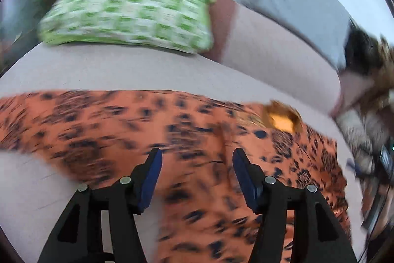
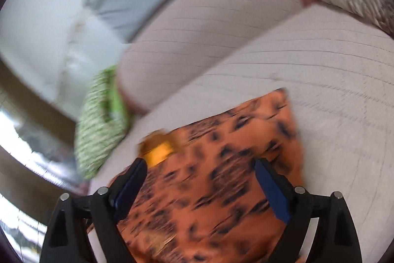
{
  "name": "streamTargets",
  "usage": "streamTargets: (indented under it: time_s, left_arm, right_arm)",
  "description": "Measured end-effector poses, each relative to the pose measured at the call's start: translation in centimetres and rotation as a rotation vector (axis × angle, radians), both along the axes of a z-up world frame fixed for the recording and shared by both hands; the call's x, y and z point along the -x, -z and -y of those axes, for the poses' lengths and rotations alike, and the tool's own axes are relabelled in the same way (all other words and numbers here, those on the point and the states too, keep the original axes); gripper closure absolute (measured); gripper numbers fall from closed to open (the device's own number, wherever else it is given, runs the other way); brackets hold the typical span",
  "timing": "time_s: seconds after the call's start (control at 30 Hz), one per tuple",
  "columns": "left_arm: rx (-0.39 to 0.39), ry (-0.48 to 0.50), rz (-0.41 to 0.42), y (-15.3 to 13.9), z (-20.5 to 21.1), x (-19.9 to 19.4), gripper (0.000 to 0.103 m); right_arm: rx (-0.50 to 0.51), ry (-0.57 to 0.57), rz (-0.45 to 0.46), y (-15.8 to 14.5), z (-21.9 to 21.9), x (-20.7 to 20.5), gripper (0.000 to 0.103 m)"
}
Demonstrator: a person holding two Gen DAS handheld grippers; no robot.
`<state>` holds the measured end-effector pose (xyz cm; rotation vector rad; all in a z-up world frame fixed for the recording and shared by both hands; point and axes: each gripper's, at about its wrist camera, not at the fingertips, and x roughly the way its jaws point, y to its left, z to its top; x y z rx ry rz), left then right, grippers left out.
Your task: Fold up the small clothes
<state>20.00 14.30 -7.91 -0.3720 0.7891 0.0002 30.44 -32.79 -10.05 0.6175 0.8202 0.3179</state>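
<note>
Gaping claws [image 1: 197, 159] [image 2: 200, 170] above garment [image 1: 98, 125]

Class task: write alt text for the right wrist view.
An orange garment with dark spots lies flat on a pale sofa seat, blurred by motion. The right gripper hovers over it, jaws open and empty. A green checked cushion sits at left.

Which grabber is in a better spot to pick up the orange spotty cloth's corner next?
Probably the right hand-held gripper. In its view the orange spotted garment ends in a clear corner just ahead on the sofa seat. The left hand-held gripper sits over the middle of the cloth, with no corner nearby.
</note>
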Motion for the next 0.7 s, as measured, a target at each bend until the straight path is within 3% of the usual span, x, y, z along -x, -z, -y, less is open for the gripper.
streamTargets:
  time_s: [0.07,0.1,0.23,0.33,0.43,0.57,0.7]
  left_arm:
    - [0.091,-0.095,-0.014,0.5,-4.3,1.9,0.042]
    - [0.135,-0.137,-0.021,0.8,-6.4,2.3,0.042]
    - [0.279,-0.334,-0.009,2.0,-15.3,5.8,0.042]
    - [0.397,-0.459,-0.013,3.4,-20.8,7.0,0.042]
    - [0.509,-0.594,-0.016,5.2,-25.4,8.3,0.042]
    - [0.636,-0.692,0.005,7.2,-28.2,8.9,0.042]
    - [0.663,-0.752,0.014,7.1,-29.3,8.0,0.041]
  right_arm:
    - [0.123,0.007,-0.188,3.9,-0.9,-0.5,0.005]
    - [0.126,0.032,-0.190,4.5,-1.0,0.0,0.009]
    - [0.133,0.007,-0.019,-0.8,-4.0,5.7,0.009]
    - [0.186,-0.050,-0.002,-1.9,-6.6,9.7,0.009]
    - [0.211,-0.054,-0.021,-1.4,-6.2,13.1,0.009]
    - [0.223,-0.009,-0.027,-1.0,-4.6,14.3,0.009]
    - [0.209,0.032,-0.043,-0.3,-3.5,14.8,0.009]
